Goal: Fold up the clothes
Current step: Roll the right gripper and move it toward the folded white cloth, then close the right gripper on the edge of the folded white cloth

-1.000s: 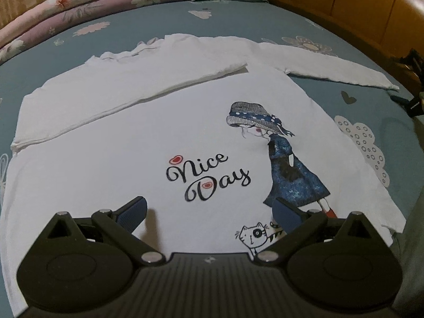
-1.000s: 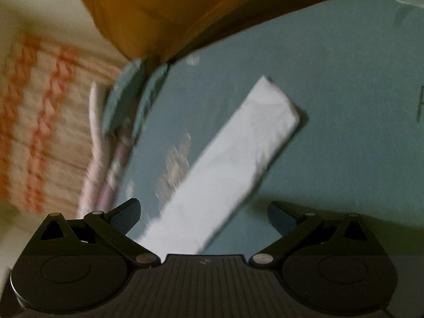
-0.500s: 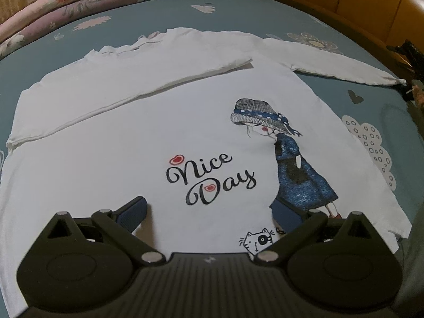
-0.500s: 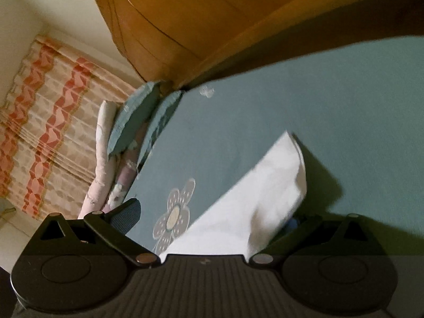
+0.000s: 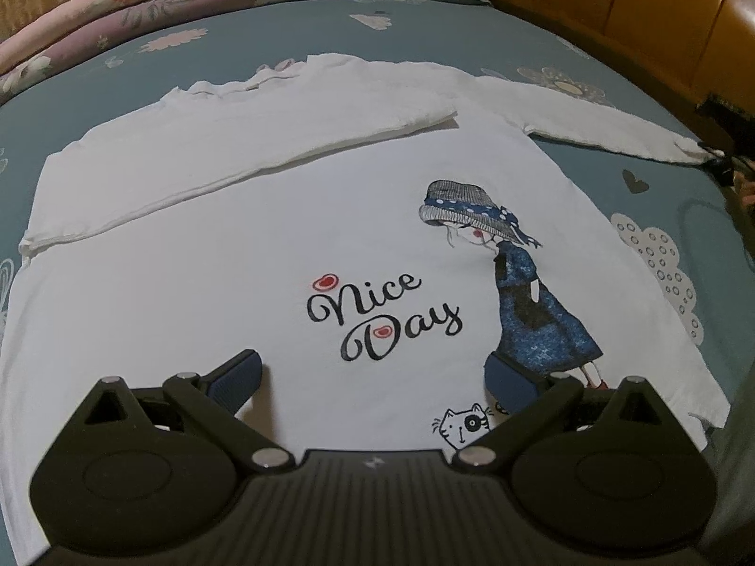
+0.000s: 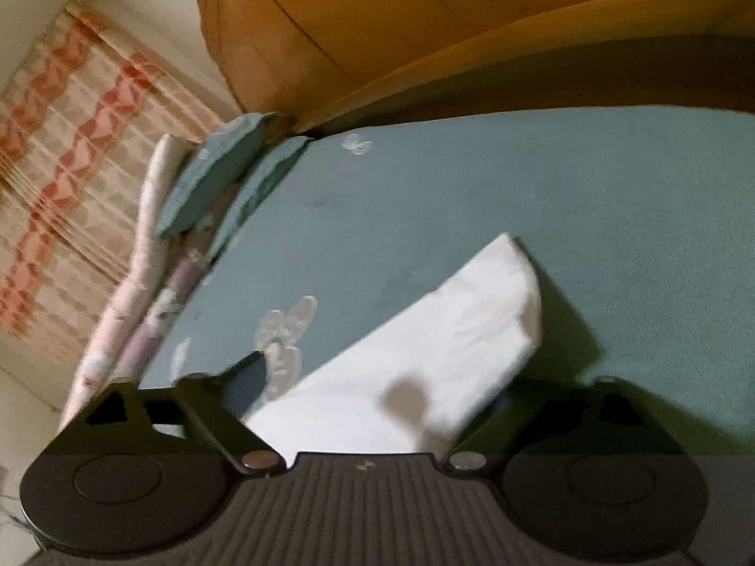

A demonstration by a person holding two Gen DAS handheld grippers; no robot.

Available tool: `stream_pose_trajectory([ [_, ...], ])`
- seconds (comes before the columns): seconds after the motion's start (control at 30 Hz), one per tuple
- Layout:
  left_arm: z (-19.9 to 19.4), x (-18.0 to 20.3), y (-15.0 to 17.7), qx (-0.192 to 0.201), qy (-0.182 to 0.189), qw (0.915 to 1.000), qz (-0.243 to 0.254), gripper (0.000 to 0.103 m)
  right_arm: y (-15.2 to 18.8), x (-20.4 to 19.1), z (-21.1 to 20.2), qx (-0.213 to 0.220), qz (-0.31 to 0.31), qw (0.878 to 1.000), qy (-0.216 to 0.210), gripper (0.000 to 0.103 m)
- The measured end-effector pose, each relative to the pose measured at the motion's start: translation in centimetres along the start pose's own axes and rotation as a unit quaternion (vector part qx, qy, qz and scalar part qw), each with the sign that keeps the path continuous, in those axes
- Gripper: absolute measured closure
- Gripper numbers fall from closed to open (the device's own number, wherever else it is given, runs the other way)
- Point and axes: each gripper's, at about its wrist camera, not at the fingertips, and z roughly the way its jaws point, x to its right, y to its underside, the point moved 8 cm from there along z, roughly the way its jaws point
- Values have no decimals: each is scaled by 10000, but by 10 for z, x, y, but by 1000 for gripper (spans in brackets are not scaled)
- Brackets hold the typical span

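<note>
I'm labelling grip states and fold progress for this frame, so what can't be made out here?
- Right gripper: right wrist view is motion-blurred, and the sleeve covers its right finger; grip unclear.
- Sleeve cuff: left wrist view, too small near the edge to see contact.
- Shirt hem: hidden behind the left gripper body.

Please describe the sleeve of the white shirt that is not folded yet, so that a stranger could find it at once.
On the teal bed sheet lies a white shirt printed "Nice Day". From its far shoulder on the side of the printed girl, the unfolded sleeve stretches flat over the sheet towards the wooden headboard. The other sleeve lies folded across the chest.
</note>
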Motion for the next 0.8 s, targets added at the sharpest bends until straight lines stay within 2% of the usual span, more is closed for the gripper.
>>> stream_pose_trajectory([
  [0.03, -1, 0, 0, 8, 0, 10000, -10, 3, 1, 3, -2, 8, -64, 9999, 123, 32],
  [0.1, -2, -1, 0, 25, -1, 10000, -29, 3, 3, 10, -6, 30, -132, 9991, 392, 66],
  [0.13, -2, -2, 0, 33, -1, 10000, -38, 3, 3, 16, -8, 31, -25, 9990, 437, 77],
  [0.17, -3, -2, 0, 41, -2, 10000, -48, 3, 3, 22, -9, 31, 87, 9988, 477, 94],
  [0.3, -6, -5, 0, 86, 0, 9999, -86, 3, 4, 30, -12, 31, 387, 9983, 441, 92],
  [0.47, -13, -13, -1, 159, 0, 9998, -132, 3, 5, 11, -11, -129, 13, 9980, 624, 93],
  [0.6, -16, -20, -2, 199, 32, 9997, -98, 3, 5, -20, -18, -207, -539, 9957, 725, 93],
  [0.8, -24, -29, -1, 342, 108, 9993, -58, 3, 1, -85, -29, -206, -1159, 9916, 543, 94],
])
